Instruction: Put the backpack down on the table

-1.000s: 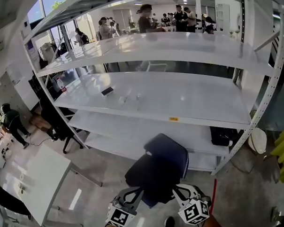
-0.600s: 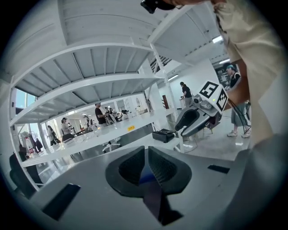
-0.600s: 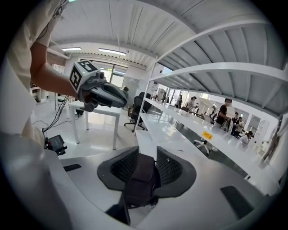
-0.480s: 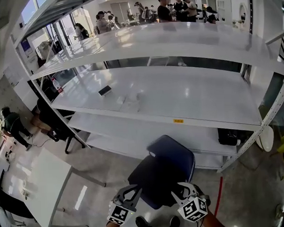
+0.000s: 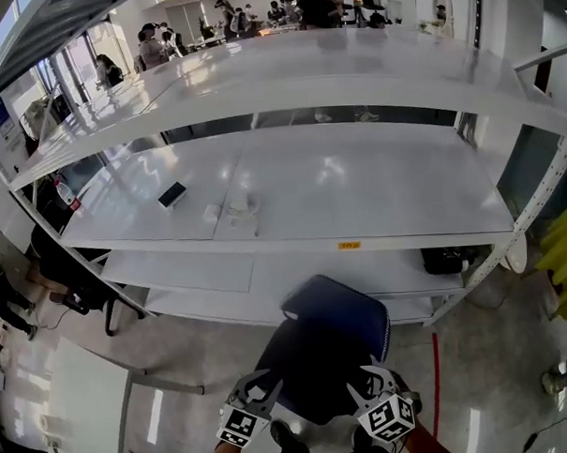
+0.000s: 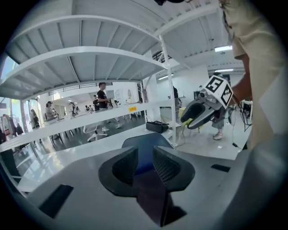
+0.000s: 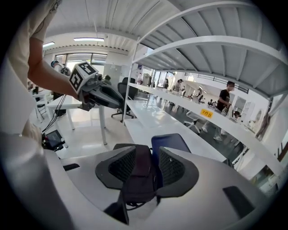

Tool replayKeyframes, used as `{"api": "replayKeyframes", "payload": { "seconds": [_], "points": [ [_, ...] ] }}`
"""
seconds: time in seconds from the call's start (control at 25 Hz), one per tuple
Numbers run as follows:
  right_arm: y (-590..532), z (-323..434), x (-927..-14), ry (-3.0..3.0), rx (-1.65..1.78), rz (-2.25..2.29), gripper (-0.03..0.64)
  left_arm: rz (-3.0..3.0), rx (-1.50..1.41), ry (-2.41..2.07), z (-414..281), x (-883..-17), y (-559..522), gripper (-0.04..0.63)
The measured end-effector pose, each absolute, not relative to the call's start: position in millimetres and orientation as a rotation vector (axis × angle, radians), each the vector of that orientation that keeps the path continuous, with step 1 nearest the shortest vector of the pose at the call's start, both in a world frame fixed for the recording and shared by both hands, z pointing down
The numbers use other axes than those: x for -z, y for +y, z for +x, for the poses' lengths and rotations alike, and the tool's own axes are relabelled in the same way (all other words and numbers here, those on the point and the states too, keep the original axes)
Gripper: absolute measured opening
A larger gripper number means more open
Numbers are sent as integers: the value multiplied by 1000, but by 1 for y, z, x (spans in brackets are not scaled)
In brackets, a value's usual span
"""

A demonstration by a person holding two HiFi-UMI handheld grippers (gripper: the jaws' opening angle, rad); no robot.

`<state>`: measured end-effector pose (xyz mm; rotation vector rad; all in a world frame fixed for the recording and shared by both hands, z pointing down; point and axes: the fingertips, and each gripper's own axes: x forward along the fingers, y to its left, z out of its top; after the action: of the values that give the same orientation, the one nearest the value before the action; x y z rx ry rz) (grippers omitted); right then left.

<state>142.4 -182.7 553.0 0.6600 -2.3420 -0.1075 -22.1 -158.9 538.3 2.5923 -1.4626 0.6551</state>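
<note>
Left gripper (image 5: pixel 261 389) and right gripper (image 5: pixel 373 381), both jaws opening, pads loose around dark straps (image 7: pixel 139 173) of the navy backpack (image 5: pixel 326 350), which is just ahead over the floor (image 5: pixel 200 361), short of the rack's lowest shelf (image 5: pixel 212 304) front edge

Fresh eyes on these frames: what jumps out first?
The dark blue backpack sits low at centre of the head view, its straps between the jaws of the left hand-held gripper and of the right hand-held gripper, both pairs opening. Behind it a big white shelf rack fills the frame, with a black bag on a low shelf at right.
</note>
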Motion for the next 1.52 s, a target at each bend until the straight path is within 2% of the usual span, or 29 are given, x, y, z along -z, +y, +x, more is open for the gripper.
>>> {"api": "replayKeyframes", "payload": {
  "seconds": [0.28,0.52,0.88,1.24,1.52],
  "points": [
    [-209,123,-573,-2199,3,932,152,2665,-645,-1234,-76,-574,-203,120],
    [-213,136,-605,-2067,-158,1093,156,2633,-684,-1113,-102,-619,-234,155],
    [-227,173,-724,-1978,-503,1128,195,2424,-751,-1047,-108,-728,-256,178],
    [-246,198,-841,-1944,-835,1152,235,2278,-776,-1017,-105,-830,-277,242],
    [-253,211,-907,-1899,-900,1175,262,2205,-730,-904,-89,-883,-283,296]
  ]
}}
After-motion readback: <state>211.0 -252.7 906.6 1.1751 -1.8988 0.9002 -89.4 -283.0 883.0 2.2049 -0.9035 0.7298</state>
